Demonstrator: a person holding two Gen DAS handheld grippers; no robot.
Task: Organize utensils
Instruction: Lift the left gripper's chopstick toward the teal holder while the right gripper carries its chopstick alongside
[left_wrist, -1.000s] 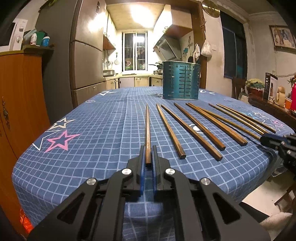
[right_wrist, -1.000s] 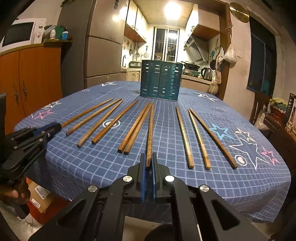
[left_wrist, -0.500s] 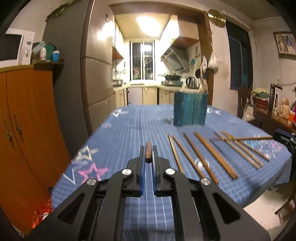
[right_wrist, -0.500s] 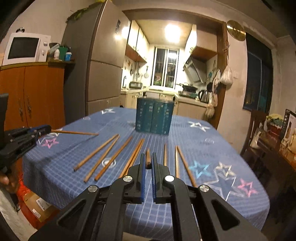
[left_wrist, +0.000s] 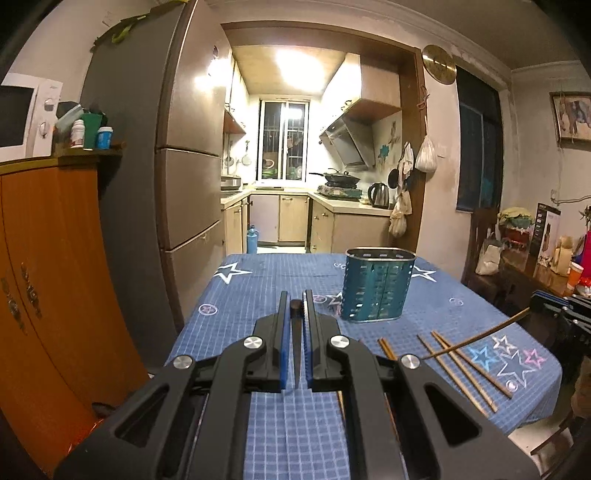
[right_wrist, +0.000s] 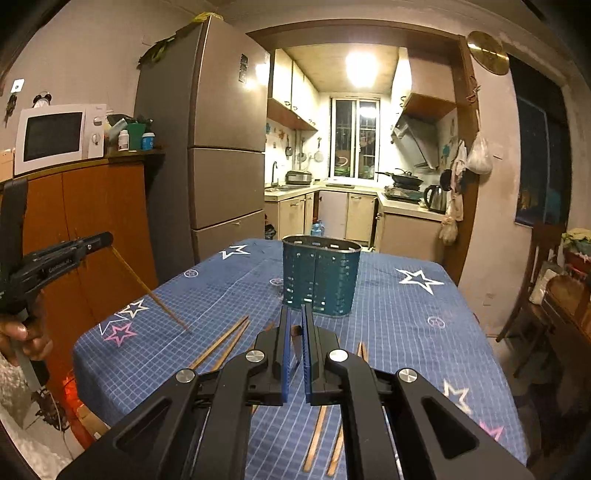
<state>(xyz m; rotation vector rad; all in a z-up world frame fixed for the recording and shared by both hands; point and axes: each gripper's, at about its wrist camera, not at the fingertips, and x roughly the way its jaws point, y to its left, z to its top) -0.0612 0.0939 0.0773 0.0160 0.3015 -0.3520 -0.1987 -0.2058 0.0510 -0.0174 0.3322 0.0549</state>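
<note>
1. Left gripper (left_wrist: 295, 304) – fingers closed down on a single chopstick (left_wrist: 294, 306). From its own camera only the dark butt end shows between the blue pads, with the shaft dropping away below. From the right wrist camera that stick (right_wrist: 151, 291) slopes down from the gripper, its tip above the left edge of the table (right_wrist: 406, 325) and clear of the cloth.
2. Utensil holder (left_wrist: 378, 284) – a teal perforated tub, standing upright toward the far edge of the table. The interior is not visible from either camera; contents cannot be determined.
3. Loose chopsticks (left_wrist: 461, 365) – several lie flat on the blue star-patterned cloth near the front edge, on the near side of the holder, partly hidden behind the gripper bodies.
4. Right gripper (right_wrist: 294, 328) – fingers closed down on a second chopstick (right_wrist: 295, 332), gripped near one end. In the left wrist view this stick (left_wrist: 476, 338) slants down over the right side of the table, its tip above the loose ones.
</note>
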